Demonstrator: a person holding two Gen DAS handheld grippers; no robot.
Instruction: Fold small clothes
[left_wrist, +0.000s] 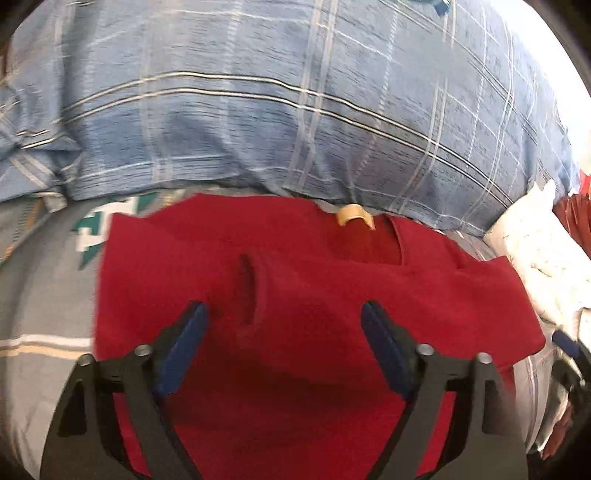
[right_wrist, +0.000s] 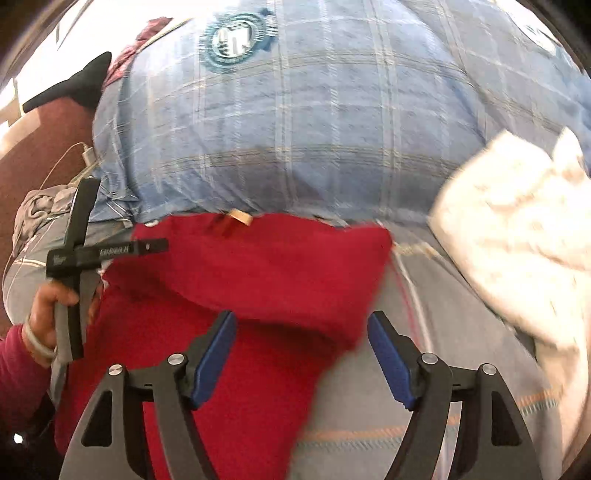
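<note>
A red garment (left_wrist: 295, 280) lies spread on the grey bedsheet (left_wrist: 40, 295), with a tan neck label (left_wrist: 352, 214) at its far edge. My left gripper (left_wrist: 284, 308) hovers over the middle of the garment, open, its blue pads apart with nothing pinched. In the right wrist view the garment (right_wrist: 258, 266) has a folded flap, and its right edge falls between the fingers of my right gripper (right_wrist: 303, 317). That gripper is open too, and its pads do not press the cloth. The label (right_wrist: 238, 216) also shows here.
A large blue plaid pillow (left_wrist: 295, 110) lies right behind the garment. A white cloth (right_wrist: 517, 229) lies at the right on the sheet (right_wrist: 461, 295). At the left, a hand (right_wrist: 48, 306) in a dark pink sleeve holds a black tool frame (right_wrist: 77, 254).
</note>
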